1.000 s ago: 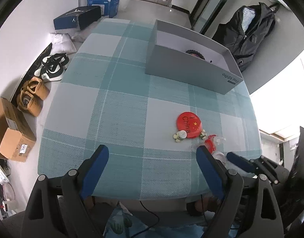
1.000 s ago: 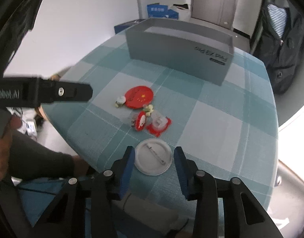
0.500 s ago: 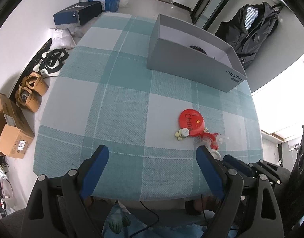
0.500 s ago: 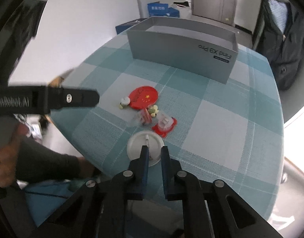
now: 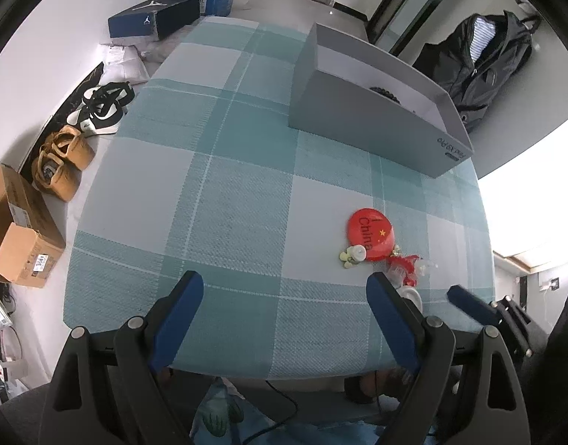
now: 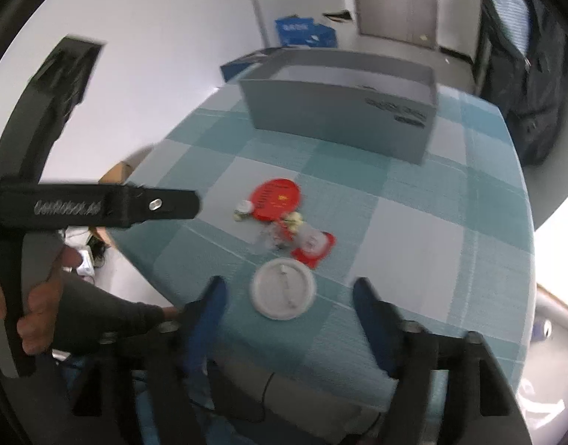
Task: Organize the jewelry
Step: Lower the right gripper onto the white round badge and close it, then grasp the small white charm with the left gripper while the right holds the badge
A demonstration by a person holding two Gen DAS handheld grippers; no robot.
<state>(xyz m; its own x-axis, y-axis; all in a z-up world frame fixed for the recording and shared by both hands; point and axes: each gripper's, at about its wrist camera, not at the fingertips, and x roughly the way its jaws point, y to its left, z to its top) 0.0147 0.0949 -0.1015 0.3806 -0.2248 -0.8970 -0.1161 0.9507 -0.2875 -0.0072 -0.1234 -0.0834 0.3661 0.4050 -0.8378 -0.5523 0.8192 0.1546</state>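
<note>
Right wrist view: grey box stands beyond red badge.

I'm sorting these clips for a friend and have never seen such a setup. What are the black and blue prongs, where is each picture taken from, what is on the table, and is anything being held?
No robot: a person holds a two-finger gripper in each hand, each carrying a wide-angle camera that looks along its blue fingers. One picture comes from the left gripper, the other from the right gripper; in the right view a hand grips the left tool's handle. On the checked tablecloth stand a grey box and a cluster: a red badge, small pale and red trinkets, and a white badge lying pin side up. Nothing is held. The left gripper is open over bare cloth; the right one's jaws have just been opening, and the white badge lies just ahead of them, untouched.
</note>
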